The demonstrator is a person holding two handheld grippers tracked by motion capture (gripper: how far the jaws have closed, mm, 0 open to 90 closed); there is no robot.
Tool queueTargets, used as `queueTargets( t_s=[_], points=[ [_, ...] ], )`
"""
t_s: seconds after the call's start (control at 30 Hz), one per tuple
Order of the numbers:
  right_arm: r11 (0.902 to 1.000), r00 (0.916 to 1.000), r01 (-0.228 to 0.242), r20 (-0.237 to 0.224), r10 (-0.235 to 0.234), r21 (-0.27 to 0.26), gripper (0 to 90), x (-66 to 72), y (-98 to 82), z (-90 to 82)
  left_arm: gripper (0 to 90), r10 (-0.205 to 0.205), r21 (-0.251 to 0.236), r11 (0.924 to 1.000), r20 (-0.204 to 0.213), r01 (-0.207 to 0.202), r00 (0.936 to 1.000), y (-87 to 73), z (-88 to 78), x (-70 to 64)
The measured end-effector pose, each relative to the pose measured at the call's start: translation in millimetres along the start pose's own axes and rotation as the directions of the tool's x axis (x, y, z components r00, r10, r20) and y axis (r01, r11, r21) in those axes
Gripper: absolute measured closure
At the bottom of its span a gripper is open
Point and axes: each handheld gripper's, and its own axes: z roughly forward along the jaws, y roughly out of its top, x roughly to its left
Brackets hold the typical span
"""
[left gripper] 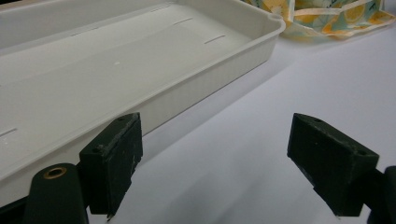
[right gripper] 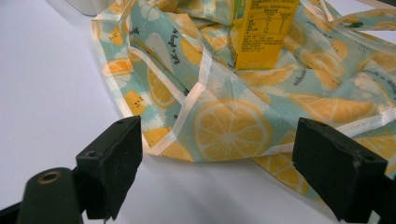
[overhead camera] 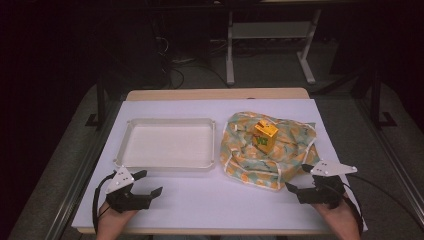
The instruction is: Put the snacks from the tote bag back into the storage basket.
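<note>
Both claws rest on the white table [overhead camera: 210, 200] at the near edge. Left gripper [overhead camera: 148, 183] is spread wide, nothing between, just beside the white tray [overhead camera: 126, 150] at its twelve o'clock. Right gripper [overhead camera: 299, 178] is likewise spread and bare, its tips just short of the lemon-print cloth [overhead camera: 250, 160] at eleven o'clock, where a yellow carton [overhead camera: 265, 136] stands upright.

A shallow white tray [overhead camera: 170, 164] lies on the white table [overhead camera: 220, 210].
</note>
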Motion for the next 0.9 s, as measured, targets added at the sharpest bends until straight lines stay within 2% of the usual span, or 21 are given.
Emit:
queueTargets(
  t_s=[0.13,0.43,0.63,0.9],
  points=[
    [1.0000,1.0000,0.002,0.003,-0.002,0.001,15.5,0.8,-0.2,0.3,17.8,0.007,-0.002,1.0000,0.000,-0.007,1.0000,0.1,-0.5,-0.2],
    [0.9999,0.9999,-0.009,-0.008,0.009,0.009,15.4,1.3,4.9,2.3,17.8,-0.009,-0.005,0.9999,-0.003,0.009,1.0000,-1.1,0.1,0.0],
    [0.9998,0.9997,-0.018,-0.017,0.018,-0.002,15.5,-5.2,17.8,0.1,17.9,-0.015,-0.001,0.9999,-0.005,0.015,0.9999,-1.5,-0.3,0.3],
    [0.9995,0.9988,-0.013,-0.047,0.014,0.029,15.9,-13.5,35.1,2.0,17.8,-0.024,-0.006,0.9997,-0.007,0.024,0.9997,-2.5,-2.5,1.7]
  ],
)
